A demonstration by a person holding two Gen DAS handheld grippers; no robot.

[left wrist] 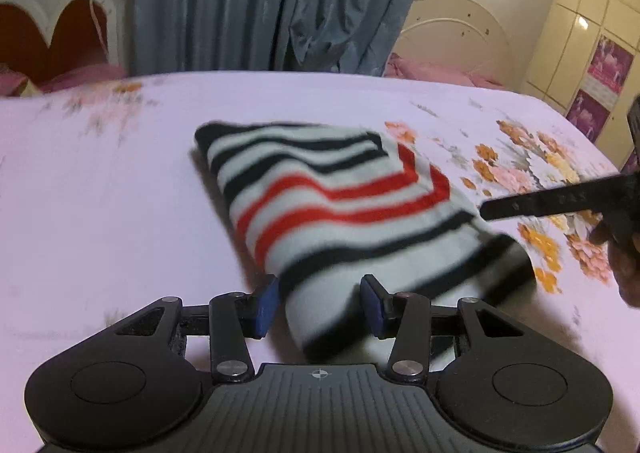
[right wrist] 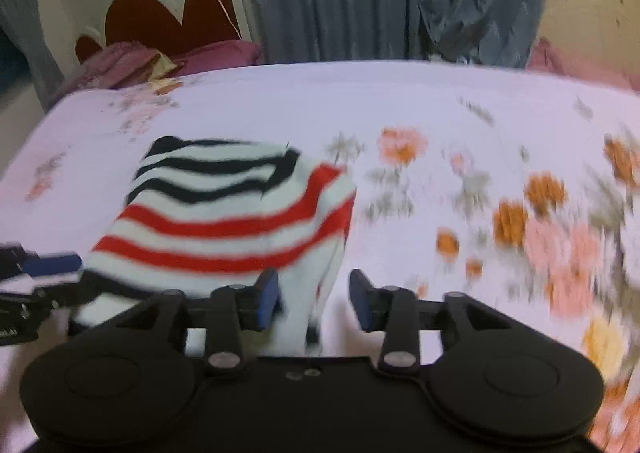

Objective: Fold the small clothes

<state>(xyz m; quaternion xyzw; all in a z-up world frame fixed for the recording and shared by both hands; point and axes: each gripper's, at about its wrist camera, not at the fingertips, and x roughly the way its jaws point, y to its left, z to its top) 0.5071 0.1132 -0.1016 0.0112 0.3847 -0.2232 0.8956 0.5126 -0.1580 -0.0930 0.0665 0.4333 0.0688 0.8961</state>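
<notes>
A folded striped garment (left wrist: pixel 340 205), white with black and red stripes, lies on the bed's floral sheet (left wrist: pixel 100 193). My left gripper (left wrist: pixel 320 305) is open, its blue pads on either side of the garment's near end. The right gripper's finger (left wrist: pixel 552 197) reaches in from the right, near the garment's right edge. In the right wrist view the same garment (right wrist: pixel 224 221) lies ahead and to the left. My right gripper (right wrist: pixel 314 299) is open with the garment's near corner between its pads. The left gripper's blue pad (right wrist: pixel 52 265) shows at the far left.
A grey-blue curtain (left wrist: pixel 280 1) hangs behind the bed. A white and red headboard (right wrist: pixel 168 17) and purple pillows (right wrist: pixel 168 61) stand at the back left. A cream headboard (left wrist: pixel 452 33) and wardrobe doors (left wrist: pixel 592 33) stand at the right.
</notes>
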